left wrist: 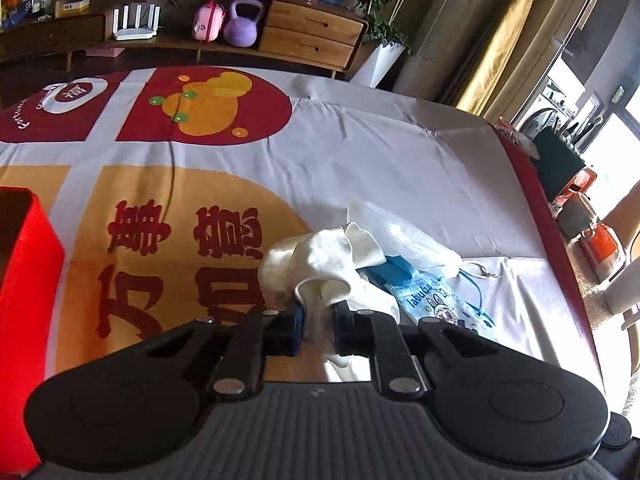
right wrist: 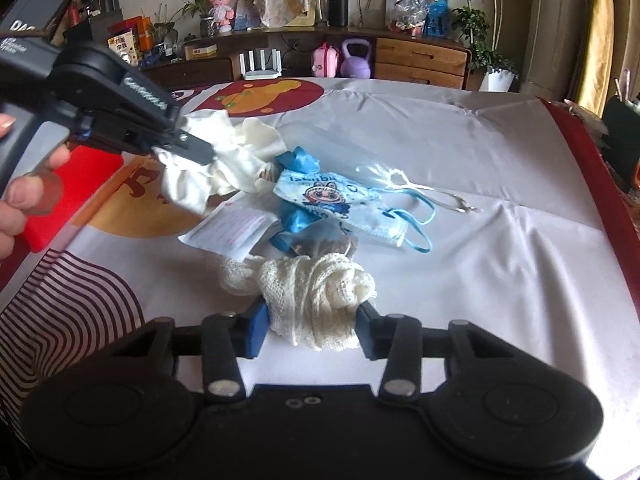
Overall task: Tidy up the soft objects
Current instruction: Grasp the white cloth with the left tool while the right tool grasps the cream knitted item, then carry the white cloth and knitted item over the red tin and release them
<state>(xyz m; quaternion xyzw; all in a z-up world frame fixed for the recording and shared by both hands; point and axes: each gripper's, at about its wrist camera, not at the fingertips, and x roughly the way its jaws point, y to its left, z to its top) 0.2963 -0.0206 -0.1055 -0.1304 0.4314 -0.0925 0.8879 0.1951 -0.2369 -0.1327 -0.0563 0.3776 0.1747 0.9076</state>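
Observation:
My left gripper [left wrist: 318, 322] is shut on a cream cloth [left wrist: 320, 260] and holds it just above the table; it also shows in the right wrist view [right wrist: 192, 150] gripping the same cream cloth [right wrist: 224, 160]. My right gripper [right wrist: 312, 326] has its jaws around a white mesh net bundle [right wrist: 316, 288], pressing on both sides. A blue cartoon face mask [right wrist: 340, 200] [left wrist: 436, 304] lies in the pile with a blue ribbon [right wrist: 300, 160] and a white paper packet [right wrist: 236, 232]. A red box [left wrist: 24, 280] stands at the left.
The table is covered by a white cloth [right wrist: 500, 260] with red and orange prints. A white mask with ear loops [right wrist: 400, 178] lies to the right of the pile. A wooden sideboard [left wrist: 312, 32] stands behind. The table's red right edge [right wrist: 600, 168] is near.

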